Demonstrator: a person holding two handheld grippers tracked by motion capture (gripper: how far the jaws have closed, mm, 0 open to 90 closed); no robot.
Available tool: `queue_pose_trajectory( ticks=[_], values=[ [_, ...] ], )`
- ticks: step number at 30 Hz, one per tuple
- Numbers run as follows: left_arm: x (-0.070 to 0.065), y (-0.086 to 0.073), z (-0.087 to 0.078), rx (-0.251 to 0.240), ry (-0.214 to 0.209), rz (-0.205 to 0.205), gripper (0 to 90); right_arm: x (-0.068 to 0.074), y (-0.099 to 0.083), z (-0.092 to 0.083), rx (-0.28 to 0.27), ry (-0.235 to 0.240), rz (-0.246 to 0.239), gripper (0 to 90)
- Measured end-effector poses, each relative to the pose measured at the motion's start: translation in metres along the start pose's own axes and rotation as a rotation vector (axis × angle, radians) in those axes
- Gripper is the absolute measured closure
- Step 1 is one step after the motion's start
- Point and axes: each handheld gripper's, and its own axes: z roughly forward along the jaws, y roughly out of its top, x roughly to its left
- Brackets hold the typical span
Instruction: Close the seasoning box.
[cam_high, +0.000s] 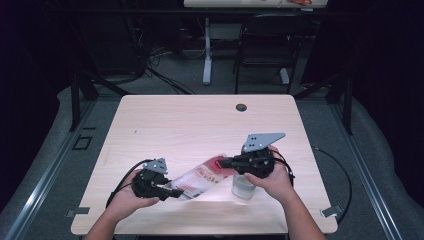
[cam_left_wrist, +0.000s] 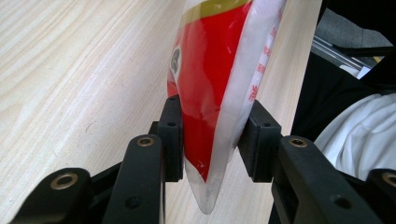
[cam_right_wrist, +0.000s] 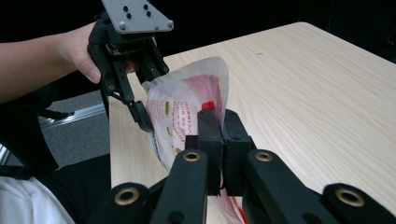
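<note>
Both grippers are clamped on the red-and-white plastic pouch (cam_high: 202, 179), left gripper (cam_high: 172, 191) pinching its bottom end and right gripper (cam_high: 226, 162) its top, tilting it toward the clear cup (cam_high: 243, 186), probably to pour.

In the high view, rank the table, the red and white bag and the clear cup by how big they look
1. Table
2. Bag
3. Cup, partly hidden under the right gripper, so its size is less sure.

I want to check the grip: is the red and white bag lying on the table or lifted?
Lifted. The bag hangs slanted between the left gripper and right gripper, both shut on its ends.
</note>
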Motion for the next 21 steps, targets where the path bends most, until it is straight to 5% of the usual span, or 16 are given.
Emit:
queue_pose_trajectory(
  ticks=[21],
  values=[
    [-0.008,0.026,-0.021,0.06,0.02,0.019,65.6,-0.005,-0.012,-0.013,-0.082,-0.001,0.028,88.8]
  ],
)
